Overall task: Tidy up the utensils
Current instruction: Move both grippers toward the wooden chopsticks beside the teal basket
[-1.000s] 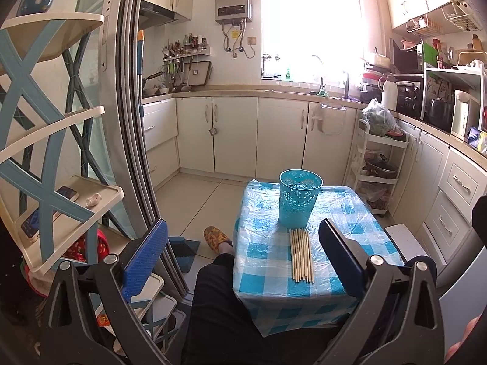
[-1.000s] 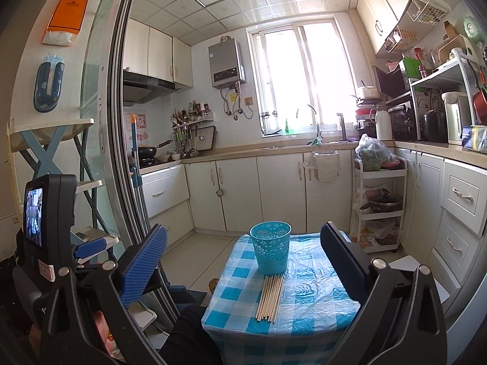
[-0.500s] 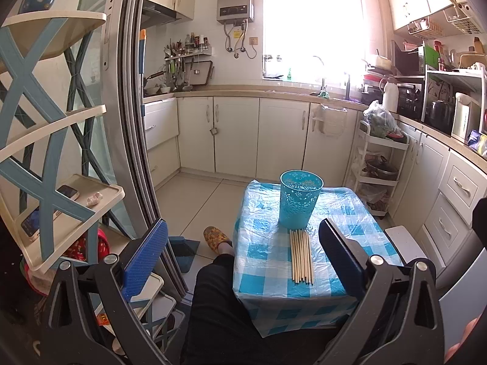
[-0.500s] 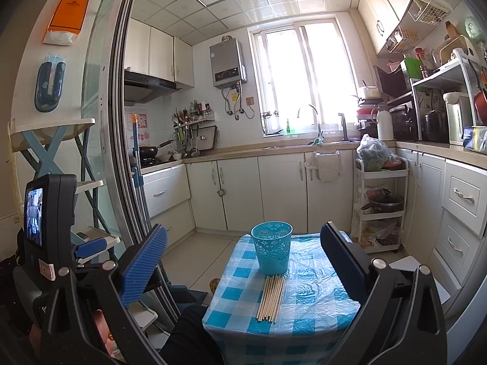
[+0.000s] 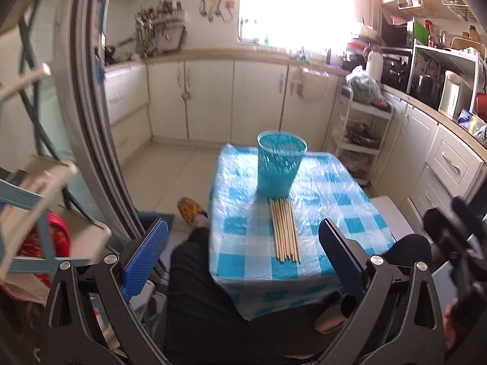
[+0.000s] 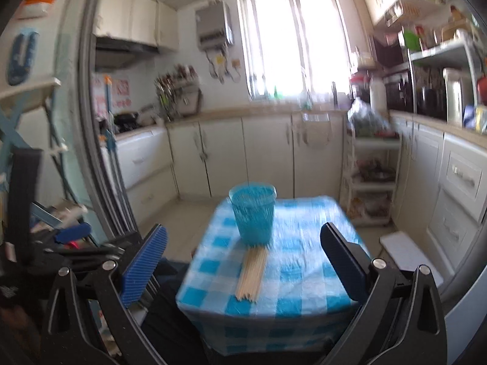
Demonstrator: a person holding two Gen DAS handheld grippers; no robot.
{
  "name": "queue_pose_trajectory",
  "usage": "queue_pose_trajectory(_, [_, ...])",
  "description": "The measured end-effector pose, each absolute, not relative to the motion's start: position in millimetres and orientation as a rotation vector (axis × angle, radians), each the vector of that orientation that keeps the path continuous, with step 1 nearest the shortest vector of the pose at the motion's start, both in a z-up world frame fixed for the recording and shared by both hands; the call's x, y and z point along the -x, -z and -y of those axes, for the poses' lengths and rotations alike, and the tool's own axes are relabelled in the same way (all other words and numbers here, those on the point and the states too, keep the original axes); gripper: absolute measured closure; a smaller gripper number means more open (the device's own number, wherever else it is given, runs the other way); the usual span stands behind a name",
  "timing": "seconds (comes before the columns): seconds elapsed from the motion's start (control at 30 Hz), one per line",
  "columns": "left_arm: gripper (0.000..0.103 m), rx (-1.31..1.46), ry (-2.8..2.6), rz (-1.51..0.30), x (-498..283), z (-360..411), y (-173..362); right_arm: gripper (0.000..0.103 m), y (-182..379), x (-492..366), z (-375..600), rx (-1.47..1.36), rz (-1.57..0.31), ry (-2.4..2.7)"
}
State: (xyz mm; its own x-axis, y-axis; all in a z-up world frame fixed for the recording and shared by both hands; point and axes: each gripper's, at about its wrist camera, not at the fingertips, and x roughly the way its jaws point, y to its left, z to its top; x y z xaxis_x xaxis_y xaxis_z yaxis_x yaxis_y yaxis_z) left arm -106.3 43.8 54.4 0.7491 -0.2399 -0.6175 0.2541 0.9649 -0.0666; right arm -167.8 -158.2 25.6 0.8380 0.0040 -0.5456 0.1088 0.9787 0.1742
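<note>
**A light basket and a tight row of sticks leave little margin for a clumsy approach**

The bundle of thin, pale wooden chopsticks (image 5: 285, 231) lies flat in a neat row on the small table draped with a blue-and-white checked plastic cloth (image 5: 344, 213), its far ends touching or just short of the foot of the turquoise perforated plastic basket (image 5: 280, 164) that stands upright behind it. The basket appears empty, so the sorting looks not yet begun.

The left gripper (image 5: 243, 251) hangs above the person's lap, short of the table, its blue-padded jaws wide apart and holding nothing. The right gripper (image 6: 243, 258) is likewise spread open and empty, pointed at the same table from slightly further left. Both views are smeared, the right one more so.

The risks, as judgements:

- The sticks lie side by side and touching, so jaws closing across the row will likely catch several at once or pinch one and scatter its neighbours, some towards the near table edge.
- Round, slim sticks flat on slick plastic offer little to grip; pads may skid over them or drag and wrinkle the cloth.
- The basket looks light and tall. A stick end or a finger knocking its rim could tip it or shove it towards the far edge.
- With both grippers converging on one small table, they may collide.
</note>
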Motion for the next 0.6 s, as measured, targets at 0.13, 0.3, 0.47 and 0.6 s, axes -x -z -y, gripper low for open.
queue_pose_trajectory(0.13, [0.008, -0.064, 0.247, -0.793, 60, -31, -8, 0.006, 30, 126, 186, -0.158, -0.592, 0.127])
queue_pose_trajectory(0.3, [0.008, -0.085, 0.247, -0.890, 18, -13, 37, 0.022, 85, 70, 220, -0.146, -0.704, 0.165])
queue_pose_trajectory(0.47, [0.008, -0.057, 0.285, -0.966, -14, 1, 67, 0.043, 137, 9, 218, -0.241, -0.801, 0.069])
queue_pose_trajectory(0.6, [0.008, -0.003, 0.309, -1.004, -38, 2, 88, 0.055, 155, -21, 217, -0.218, -0.852, 0.065])
